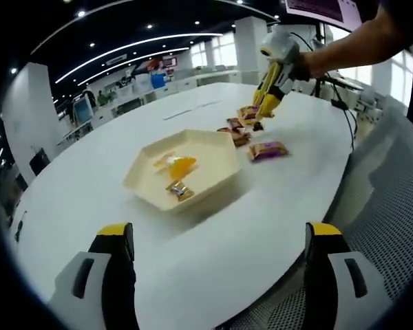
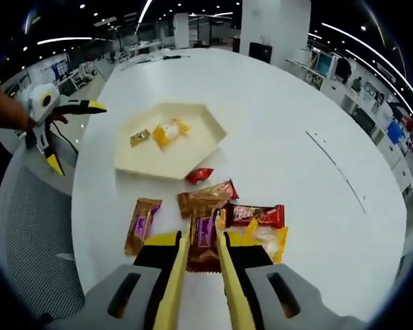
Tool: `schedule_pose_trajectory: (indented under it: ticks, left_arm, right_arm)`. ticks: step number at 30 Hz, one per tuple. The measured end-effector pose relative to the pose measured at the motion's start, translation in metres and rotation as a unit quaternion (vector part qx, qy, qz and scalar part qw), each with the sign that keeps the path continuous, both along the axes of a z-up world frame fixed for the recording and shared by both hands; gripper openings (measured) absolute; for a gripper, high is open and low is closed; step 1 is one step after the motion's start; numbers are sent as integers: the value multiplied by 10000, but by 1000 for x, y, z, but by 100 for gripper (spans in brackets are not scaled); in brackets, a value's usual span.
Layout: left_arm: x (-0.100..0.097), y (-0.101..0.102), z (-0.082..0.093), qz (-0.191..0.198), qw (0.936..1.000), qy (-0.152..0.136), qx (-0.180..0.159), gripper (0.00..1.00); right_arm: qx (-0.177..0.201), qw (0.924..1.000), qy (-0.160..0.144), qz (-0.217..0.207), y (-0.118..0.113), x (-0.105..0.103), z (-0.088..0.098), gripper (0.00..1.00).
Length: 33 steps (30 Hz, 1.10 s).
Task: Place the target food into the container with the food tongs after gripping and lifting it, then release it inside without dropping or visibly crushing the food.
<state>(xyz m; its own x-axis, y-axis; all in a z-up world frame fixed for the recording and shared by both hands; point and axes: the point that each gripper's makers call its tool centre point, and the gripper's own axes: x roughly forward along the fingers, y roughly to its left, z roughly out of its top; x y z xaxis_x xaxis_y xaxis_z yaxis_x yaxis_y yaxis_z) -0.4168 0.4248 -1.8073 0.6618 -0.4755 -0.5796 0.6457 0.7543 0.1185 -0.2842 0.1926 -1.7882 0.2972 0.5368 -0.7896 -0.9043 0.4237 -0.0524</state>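
The right hand-held gripper (image 2: 203,251) has its jaws nearly closed around a purple snack (image 2: 205,234) on the table (image 2: 316,206), so a light squeeze and straight lift toward the tray (image 2: 141,161) seems wise, while the left hand-held gripper (image 1: 217,237) hangs wide open, empty.

A white table (image 2: 282,103) carries a cream hexagonal tray (image 2: 141,161) and several, perhaps six, wrapped snacks (image 2: 206,199).

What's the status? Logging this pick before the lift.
Right gripper shut on purple snack packet. Left gripper open, idle near hexagonal tray. Other packets crowd the pick; path to tray open.
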Motion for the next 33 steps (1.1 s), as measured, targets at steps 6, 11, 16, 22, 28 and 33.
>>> schedule_pose_trajectory:
  ticks: [6,11,16,22,28,33]
  left_arm:
    - [1,1,0,61,10000,13,-23,99]
    - [0,0,0,61,9999,64,-118,99]
    - [-2,-1,0,84,9997,152,-179,99]
    - [-1,9,0,271,9988,331,-231,99]
    - [5,21,10,305,9995,93,76,99]
    - [7,26,17,375,9989,-22,296,95]
  right_arm:
    - [7,10000,-43,-9,-3,8,16,23]
    - [88,9999,-72,-66,-1,15,32,23]
    - [110,9998,-184,-45,1,23,49,23]
    - [121,9996,-256,-5,2,26,61,23]
    - [95,9995,-298,4,-1,29,67,23]
    - [109,9993,-346,-7,0,30,70,23]
